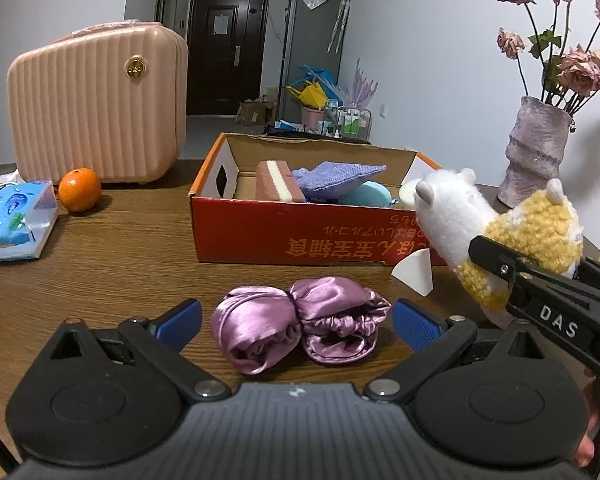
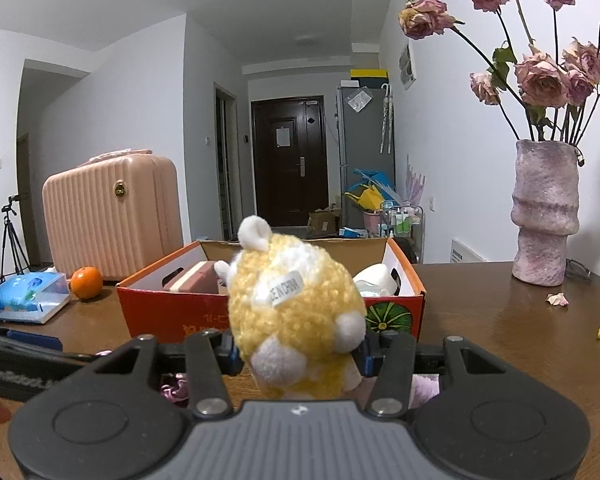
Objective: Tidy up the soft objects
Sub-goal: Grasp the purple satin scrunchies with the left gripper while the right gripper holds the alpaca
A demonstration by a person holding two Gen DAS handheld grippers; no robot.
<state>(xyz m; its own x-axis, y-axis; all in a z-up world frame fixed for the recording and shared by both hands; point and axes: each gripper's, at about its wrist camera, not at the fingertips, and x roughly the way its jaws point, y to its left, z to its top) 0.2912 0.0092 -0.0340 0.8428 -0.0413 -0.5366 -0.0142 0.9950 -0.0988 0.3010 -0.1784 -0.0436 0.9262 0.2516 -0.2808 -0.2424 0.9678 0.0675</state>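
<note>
My right gripper [image 2: 298, 354] is shut on a yellow and white plush toy [image 2: 296, 312], held above the table in front of the red cardboard box [image 2: 172, 312]. In the left wrist view the same plush toy [image 1: 500, 224] hangs at the right, clamped by the right gripper [image 1: 496, 268]. My left gripper [image 1: 298, 318] stands open low over the table, its blue pads on either side of a purple satin cloth bundle [image 1: 300, 326] and a little nearer than it. The red cardboard box [image 1: 300, 236] holds a pink and white sponge [image 1: 278, 186], a purple cloth [image 1: 336, 176] and a blue soft item [image 1: 370, 194].
A pink suitcase [image 1: 96, 108], an orange [image 1: 79, 189] and a blue tissue pack [image 1: 12, 220] stand at the left. A purple vase [image 2: 544, 216] of dried roses stands at the right. A white wedge sponge [image 1: 414, 272] lies before the box. Petals [image 2: 556, 299] lie near the vase.
</note>
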